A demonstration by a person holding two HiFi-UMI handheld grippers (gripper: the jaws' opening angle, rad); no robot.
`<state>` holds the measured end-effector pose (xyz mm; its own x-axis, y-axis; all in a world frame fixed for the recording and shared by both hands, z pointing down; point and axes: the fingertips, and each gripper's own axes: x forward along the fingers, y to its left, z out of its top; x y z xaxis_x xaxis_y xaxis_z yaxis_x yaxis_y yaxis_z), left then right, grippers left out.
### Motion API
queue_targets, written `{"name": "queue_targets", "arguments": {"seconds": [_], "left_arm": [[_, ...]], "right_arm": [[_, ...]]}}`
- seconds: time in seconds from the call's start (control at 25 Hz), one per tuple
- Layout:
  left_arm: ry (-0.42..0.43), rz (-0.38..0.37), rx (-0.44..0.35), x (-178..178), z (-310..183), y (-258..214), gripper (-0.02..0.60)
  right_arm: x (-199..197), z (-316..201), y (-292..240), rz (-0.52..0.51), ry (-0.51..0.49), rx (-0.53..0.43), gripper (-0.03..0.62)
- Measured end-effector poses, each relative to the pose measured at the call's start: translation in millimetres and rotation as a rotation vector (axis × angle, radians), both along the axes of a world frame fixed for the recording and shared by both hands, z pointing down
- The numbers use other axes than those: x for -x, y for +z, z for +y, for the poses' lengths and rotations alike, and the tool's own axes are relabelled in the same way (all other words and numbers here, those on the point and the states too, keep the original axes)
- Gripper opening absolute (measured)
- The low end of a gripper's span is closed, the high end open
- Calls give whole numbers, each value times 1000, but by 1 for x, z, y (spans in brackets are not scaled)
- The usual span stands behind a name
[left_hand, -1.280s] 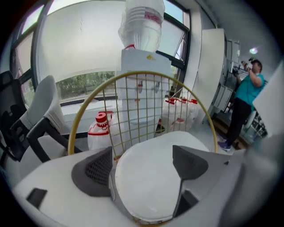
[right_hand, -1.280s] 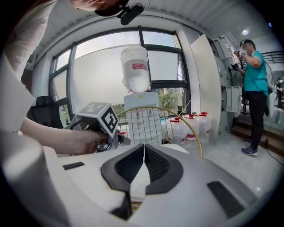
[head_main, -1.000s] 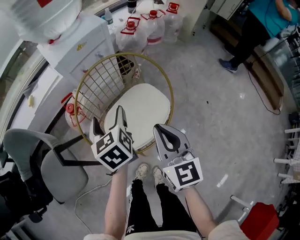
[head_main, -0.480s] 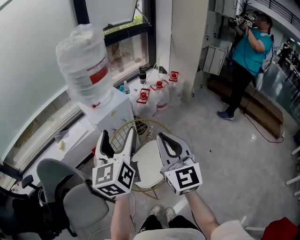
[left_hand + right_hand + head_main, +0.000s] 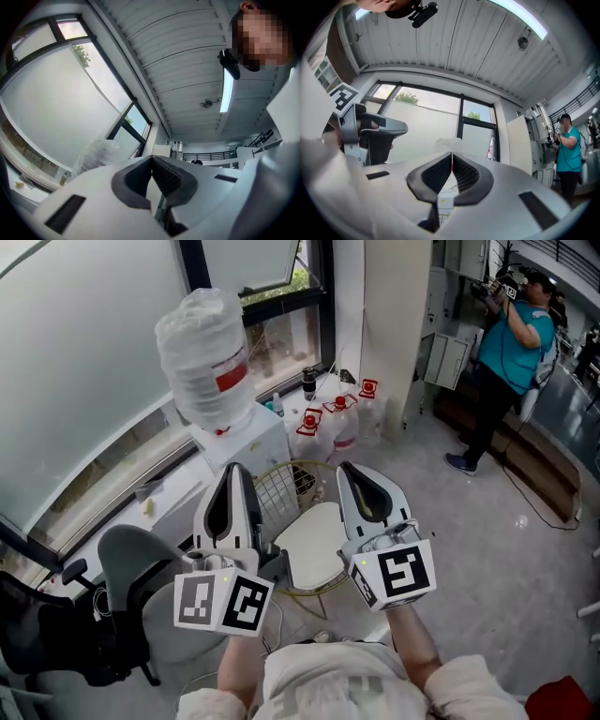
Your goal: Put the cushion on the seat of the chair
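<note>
The cream cushion (image 5: 314,542) lies on the seat of the gold wire chair (image 5: 277,486), on the floor well below my hands. Both grippers are raised high and tilt upward, away from the chair. In the head view the left gripper (image 5: 232,469) is shut with nothing in it, and the right gripper (image 5: 355,468) is shut and empty too. The left gripper view shows its ribbed pads (image 5: 165,174) pressed together against the ceiling and window. In the right gripper view, the right gripper (image 5: 451,155) has its jaws meeting in a thin line.
A water dispenser with a large bottle (image 5: 205,357) stands by the window behind the chair. Red-capped jugs (image 5: 323,423) sit beside it. A grey office chair (image 5: 141,582) is at the left. A person in a teal top (image 5: 511,343) stands at the far right.
Both grippers rose a long way and tipped upward, and the head view lifted from the floor toward the window. The left jaws went from open to shut. The cushion stayed on the seat.
</note>
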<state>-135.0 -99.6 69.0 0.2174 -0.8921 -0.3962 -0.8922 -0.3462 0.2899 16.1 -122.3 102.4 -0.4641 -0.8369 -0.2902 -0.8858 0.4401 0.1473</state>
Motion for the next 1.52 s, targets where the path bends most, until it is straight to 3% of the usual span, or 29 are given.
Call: {"name": "queue_targets", "arguments": {"seconds": [0.24,0.4,0.6,0.84,1.52], "left_arm": [[-38,-46,12,4,22,16,15],[-15,-55,45,-3,24,28,15],[-56,-86,2,-5,36,19,14],[-65,-114,-10,-10,41,14,12],[-24,-98,14,-20,41,19,14]], "right_arm": [[20,23,11,42,-57,3,18],[26,26,25,93,-86,12,18],[22,29,26,81,-97,41,18],[12,31,16,33,-84,42,18],[-1,40,14,50,-37,24,17]]}}
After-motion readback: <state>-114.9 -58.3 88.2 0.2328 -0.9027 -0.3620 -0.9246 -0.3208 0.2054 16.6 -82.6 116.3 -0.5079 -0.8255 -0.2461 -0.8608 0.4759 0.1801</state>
